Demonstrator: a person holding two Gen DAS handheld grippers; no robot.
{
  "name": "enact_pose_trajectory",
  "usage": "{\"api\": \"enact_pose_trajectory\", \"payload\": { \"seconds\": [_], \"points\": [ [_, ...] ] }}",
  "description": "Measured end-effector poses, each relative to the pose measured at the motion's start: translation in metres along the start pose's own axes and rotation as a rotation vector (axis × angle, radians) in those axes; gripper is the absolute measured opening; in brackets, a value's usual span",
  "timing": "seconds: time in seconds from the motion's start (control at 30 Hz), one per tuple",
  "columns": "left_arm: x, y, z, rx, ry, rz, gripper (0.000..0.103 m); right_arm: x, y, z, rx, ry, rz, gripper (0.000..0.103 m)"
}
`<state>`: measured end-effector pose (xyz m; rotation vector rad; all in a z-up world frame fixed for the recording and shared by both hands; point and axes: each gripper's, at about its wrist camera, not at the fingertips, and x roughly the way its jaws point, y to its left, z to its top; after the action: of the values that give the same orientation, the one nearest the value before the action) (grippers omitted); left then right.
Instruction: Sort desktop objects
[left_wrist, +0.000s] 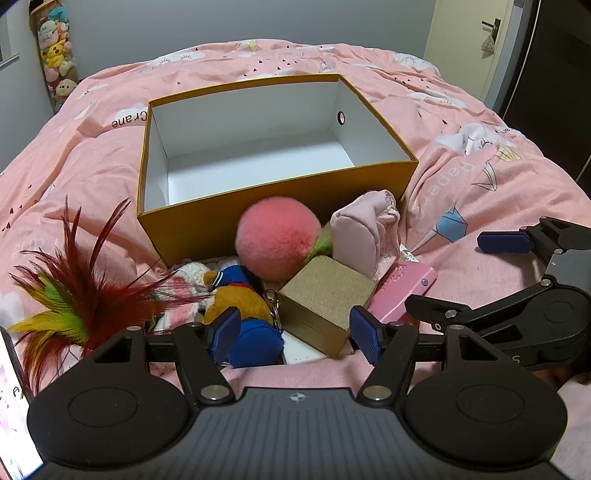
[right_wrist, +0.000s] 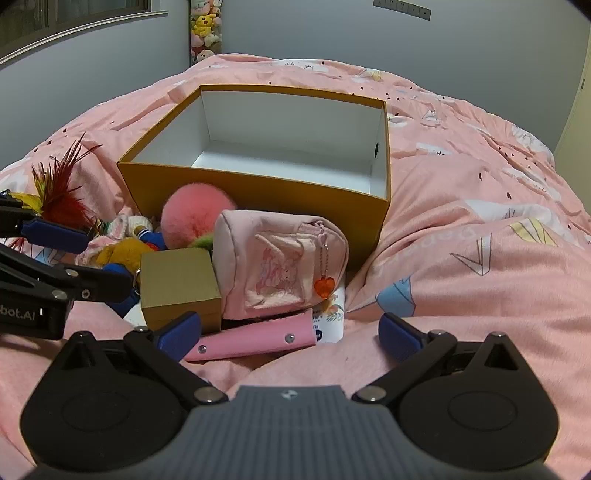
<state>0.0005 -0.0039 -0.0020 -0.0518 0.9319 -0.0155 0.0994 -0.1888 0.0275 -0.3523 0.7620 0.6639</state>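
A heap of small things, among them a pink ball (left_wrist: 277, 240), a gold cube (left_wrist: 325, 299) and a pink pouch (right_wrist: 280, 264), is piled against the near wall of an orange box (left_wrist: 258, 206) on a pink bedspread (right_wrist: 480, 221). The left gripper (left_wrist: 295, 332) and right gripper (right_wrist: 290, 332) are held wide open above the heap, and nothing is gripped.

Pink printed duvet (left_wrist: 461, 122) on bed, grey walls (right_wrist: 461, 48), cream door (left_wrist: 465, 44)

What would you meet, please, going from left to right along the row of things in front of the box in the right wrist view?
Feather toy → yellow plush in blue → gold box → pink pouch with an orange heart charm → bare pink duvet.
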Motion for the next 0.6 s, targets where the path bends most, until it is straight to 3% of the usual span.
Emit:
{"api": "enact_pose_trajectory", "payload": {
  "seconds": [0.6],
  "points": [
    [0.0005,-0.0006,-0.001,-0.003,0.001,0.009,0.077,0.0015,0.0003,-0.0011,-0.003,0.006,0.003,0.102]
  ]
}}
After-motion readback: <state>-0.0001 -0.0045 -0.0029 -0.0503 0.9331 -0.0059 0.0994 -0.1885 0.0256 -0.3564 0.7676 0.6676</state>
